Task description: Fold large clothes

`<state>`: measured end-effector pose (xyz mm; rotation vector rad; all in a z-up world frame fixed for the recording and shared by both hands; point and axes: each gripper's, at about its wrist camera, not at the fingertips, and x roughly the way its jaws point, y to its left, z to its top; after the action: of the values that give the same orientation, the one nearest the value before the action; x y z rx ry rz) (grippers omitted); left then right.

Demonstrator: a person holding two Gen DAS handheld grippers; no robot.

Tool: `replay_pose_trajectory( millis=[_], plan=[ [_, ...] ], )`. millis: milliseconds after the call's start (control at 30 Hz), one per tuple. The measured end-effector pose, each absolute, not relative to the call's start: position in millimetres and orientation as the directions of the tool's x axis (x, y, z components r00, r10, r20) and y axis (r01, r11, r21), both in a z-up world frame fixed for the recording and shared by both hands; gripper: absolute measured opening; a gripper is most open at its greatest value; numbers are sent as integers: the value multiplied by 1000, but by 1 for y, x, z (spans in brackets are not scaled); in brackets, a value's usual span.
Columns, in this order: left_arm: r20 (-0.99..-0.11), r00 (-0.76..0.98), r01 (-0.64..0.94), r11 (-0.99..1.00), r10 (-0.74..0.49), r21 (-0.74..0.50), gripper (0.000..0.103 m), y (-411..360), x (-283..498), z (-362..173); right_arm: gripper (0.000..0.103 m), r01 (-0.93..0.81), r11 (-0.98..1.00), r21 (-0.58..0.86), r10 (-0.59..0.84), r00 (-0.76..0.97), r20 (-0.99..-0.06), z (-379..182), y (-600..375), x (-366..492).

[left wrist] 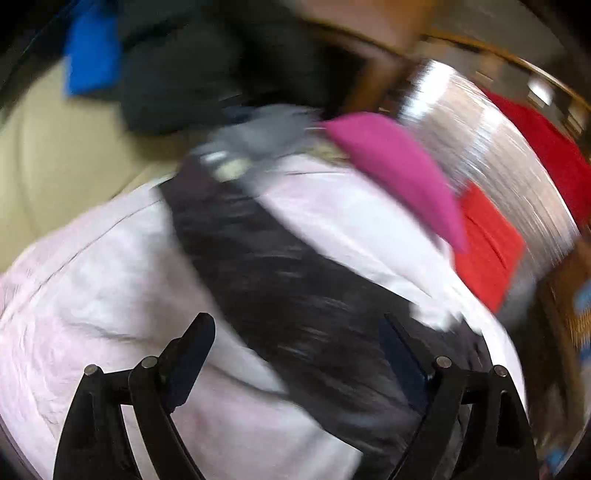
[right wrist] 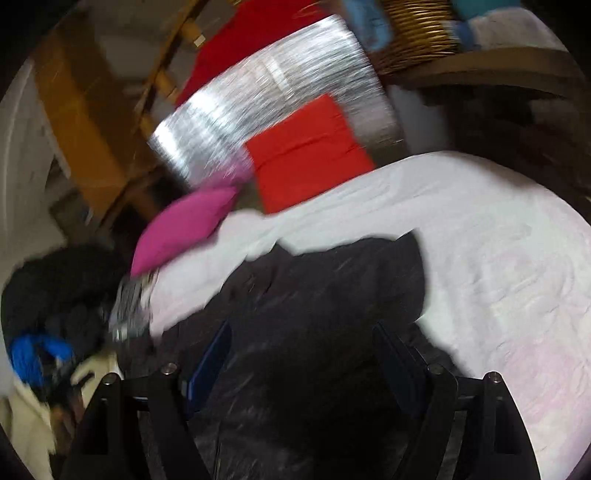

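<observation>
The dark garment (left wrist: 280, 280) lies spread on the pale pink sheet (left wrist: 92, 295) of the bed, and it runs as a long dark band from the upper left to the lower right in your left wrist view. In your right wrist view the same dark garment (right wrist: 314, 332) fills the lower middle, with the pale pink sheet (right wrist: 498, 258) around it on the right and behind it. Both pictures are blurred, so the folds of the cloth are hard to read.

Your left gripper (left wrist: 299, 332) has its fingers wide apart, above the garment and the sheet, and nothing is between them. Your right gripper (right wrist: 303, 343) also has its fingers spread apart, and the dark cloth lies under and between them; I cannot tell if the fingers touch the cloth.

At the far edge of the sheet you see a magenta pillow (right wrist: 184, 229) and just beside it a red cushion (right wrist: 310, 155). Behind these stands a shiny silver cover (right wrist: 266, 88). A wicker basket (right wrist: 417, 33) is on a shelf at the top. A blue cloth (left wrist: 92, 51) lies at the upper left, near a dark pile.
</observation>
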<state>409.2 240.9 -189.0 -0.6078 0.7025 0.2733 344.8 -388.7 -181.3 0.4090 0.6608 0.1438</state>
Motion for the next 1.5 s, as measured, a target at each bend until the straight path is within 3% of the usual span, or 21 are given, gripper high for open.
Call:
replay_pose_trajectory(
  millis=[200, 500, 567, 600, 667, 733, 867, 1100, 1233, 1367, 1500],
  plan=[
    [-714, 699, -525, 697, 25, -489, 90, 307, 446, -229, 80, -64, 881, 468, 378, 691, -616, -213, -348, 361],
    [-742, 663, -515, 657, -103, -551, 88, 330, 505, -278, 80, -110, 914, 391, 365, 645, -671, -238, -321, 372],
    [-721, 688, -497, 669, -84, -553, 88, 329, 507, -278, 80, -102, 917, 386, 358, 637, -682, -245, -321, 377],
    [-714, 695, -484, 678, -86, -553, 84, 329, 510, -279, 80, -93, 919, 383, 350, 638, -686, -248, -322, 379],
    [-700, 707, -470, 674, -98, -570, 61, 330, 513, -282, 76, -85, 920, 382, 344, 641, -686, -249, -325, 382],
    [-700, 708, -473, 675, -91, -566, 21, 331, 512, -286, 72, -74, 921, 383, 337, 647, -684, -250, -327, 385],
    [-667, 740, -434, 693, -90, -575, 10, 322, 508, -278, 66, -59, 920, 389, 329, 656, -679, -248, -333, 383],
    [-542, 830, -189, 848, -132, -495, 8, 220, 488, -166, 65, -1, 902, 432, 302, 717, -629, -230, -363, 370],
    [-493, 847, -3, 927, -197, -375, 8, 113, 462, -113, 65, 15, 881, 474, 303, 751, -587, -216, -378, 365],
    [-501, 799, 180, 927, -332, -328, 8, 2, 436, -110, 65, 51, 861, 506, 286, 774, -565, -207, -398, 359],
    [-606, 661, 326, 897, -443, -300, 8, -106, 421, -144, 65, 96, 809, 580, 288, 795, -533, -203, -428, 352]
  ],
)
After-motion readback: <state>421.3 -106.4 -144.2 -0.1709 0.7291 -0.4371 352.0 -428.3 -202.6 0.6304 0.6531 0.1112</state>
